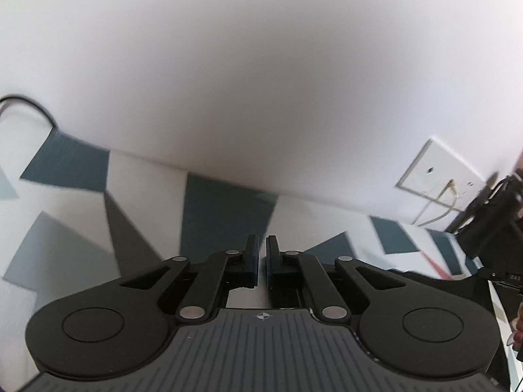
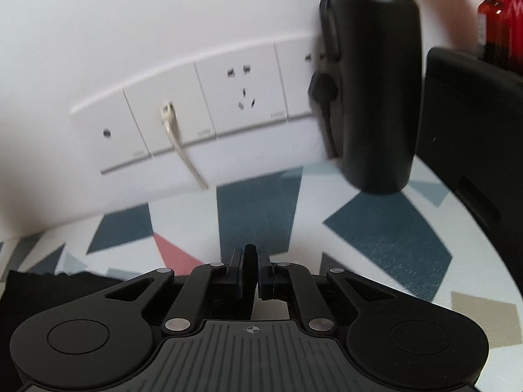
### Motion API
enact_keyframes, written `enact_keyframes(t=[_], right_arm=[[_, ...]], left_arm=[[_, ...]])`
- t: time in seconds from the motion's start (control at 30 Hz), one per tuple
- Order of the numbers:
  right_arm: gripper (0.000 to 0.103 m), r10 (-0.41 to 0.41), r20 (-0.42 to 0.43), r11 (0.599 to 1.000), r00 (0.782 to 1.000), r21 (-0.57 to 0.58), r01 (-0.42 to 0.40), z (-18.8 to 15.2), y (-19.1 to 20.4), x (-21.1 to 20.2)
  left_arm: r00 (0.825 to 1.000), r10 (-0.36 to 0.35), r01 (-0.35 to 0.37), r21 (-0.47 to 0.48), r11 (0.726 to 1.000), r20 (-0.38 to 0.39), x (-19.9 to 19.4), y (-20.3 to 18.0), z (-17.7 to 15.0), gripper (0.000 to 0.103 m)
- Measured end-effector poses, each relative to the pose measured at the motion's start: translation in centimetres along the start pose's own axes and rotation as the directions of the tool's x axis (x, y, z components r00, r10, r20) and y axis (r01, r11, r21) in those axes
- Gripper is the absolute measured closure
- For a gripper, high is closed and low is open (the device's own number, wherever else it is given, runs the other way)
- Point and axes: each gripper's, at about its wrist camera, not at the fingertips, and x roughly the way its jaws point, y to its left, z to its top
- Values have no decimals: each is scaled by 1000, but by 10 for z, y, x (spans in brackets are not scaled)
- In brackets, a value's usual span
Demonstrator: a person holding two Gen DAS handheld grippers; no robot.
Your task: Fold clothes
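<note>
My left gripper (image 1: 262,256) hangs low over the patterned tablecloth (image 1: 225,209), facing a white wall. Its jaws are shut to a thin slit with nothing between them. In the right wrist view my right gripper (image 2: 251,263) is shut on a strip of black cloth that stands up between the pads. More of that black garment (image 2: 55,282) lies on the tablecloth (image 2: 385,238) to the left, just beyond the gripper body. A dark edge of garment (image 1: 425,276) also shows at the right of the left wrist view.
A row of wall sockets (image 2: 225,98) with a white cable (image 2: 178,143) runs along the wall behind the table. A black bottle (image 2: 376,81) stands at the back right, beside a large black object (image 2: 474,137). A hand (image 2: 434,3) shows above them.
</note>
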Motion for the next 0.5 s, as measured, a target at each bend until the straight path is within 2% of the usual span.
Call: enact_keyframes(t=[0.07,0.1,0.13,0.17,0.2,0.23,0.27,0.3,0.37,0.5], right_arm=[[94,-20,-33,1000,999,-8,20,-4,3,8],[85,-33,-49,999,998,-12,32,-5,4,12],[66,-70,-52,997,996,-18,69,-6,6,12],[57,-103,-37,994,994,-24,102,-7,7,9],[47,-120,-16,993,993,-28,119,-8,5,4],[42,-123,-8,992,992,-22,123,-9,3,-2],[40,-127,-2,992,992,-16,127,-10,0,-8],[35,-128,-7,992,992,1,128,-12,-4,-15],[33,-127,-17,991,992,34,128,-17,-12,-29],[16,-97,-62,989,993,102,103,-40,-21,-58]], left_arm=[[1000,12,-12,0,1000,-17,5,2,-2,98],[1000,18,-18,5,1000,-23,6,2,-2,95],[999,22,-22,7,1000,-32,6,1,-1,86],[999,24,-24,8,1000,-42,5,0,-1,78],[999,18,-18,13,1000,-49,2,-2,-1,58],[998,7,-6,20,1000,-55,-2,-4,-2,39],[998,-2,4,35,999,-60,-8,-6,-4,34],[998,-10,14,58,998,-68,-13,-8,-6,32],[995,-18,28,102,994,-101,-23,-15,-13,31],[984,-36,53,92,994,-175,-46,-15,-31,16]])
